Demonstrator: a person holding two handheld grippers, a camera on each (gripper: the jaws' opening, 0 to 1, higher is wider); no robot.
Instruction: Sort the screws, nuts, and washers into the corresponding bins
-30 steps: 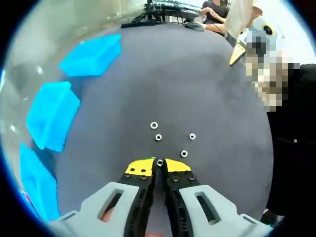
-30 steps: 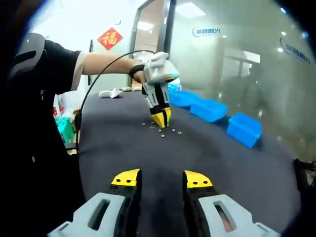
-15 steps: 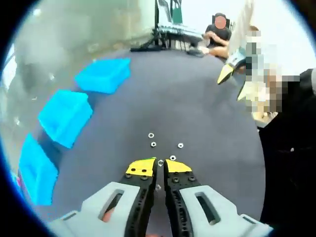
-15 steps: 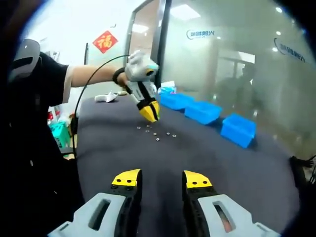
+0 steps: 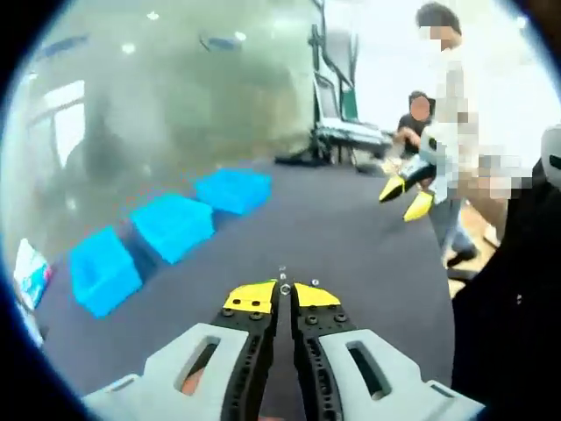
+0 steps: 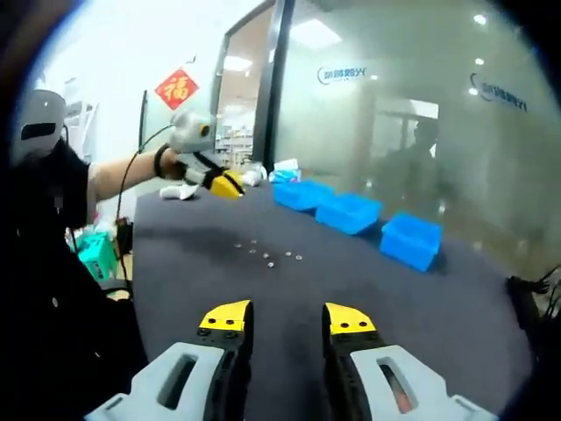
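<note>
In the left gripper view my left gripper [image 5: 283, 289] is shut on a small silver nut [image 5: 284, 288] pinched between its yellow tips, held up above the dark grey table [image 5: 351, 237]. Two loose small parts [image 5: 314, 282] lie just past the tips. In the right gripper view the left gripper [image 6: 224, 184] hangs high over the table's far left, held by a hand. Several nuts and washers [image 6: 267, 255] lie scattered mid-table. My right gripper [image 6: 282, 317] stands open with nothing between its jaws; its yellow tips [image 5: 419, 205] also appear apart at the right.
Three blue bins sit in a row along the table's edge by a glass wall: [image 6: 302, 194], [image 6: 349, 211], [image 6: 410, 239], also seen as bins [image 5: 232, 189], [image 5: 173, 224], [image 5: 102, 268]. People [image 5: 443, 105] are beyond the table's far end.
The left gripper has lifted off the table with the nut, rising up and away from the scattered parts. The right gripper stays open and near the same place.
</note>
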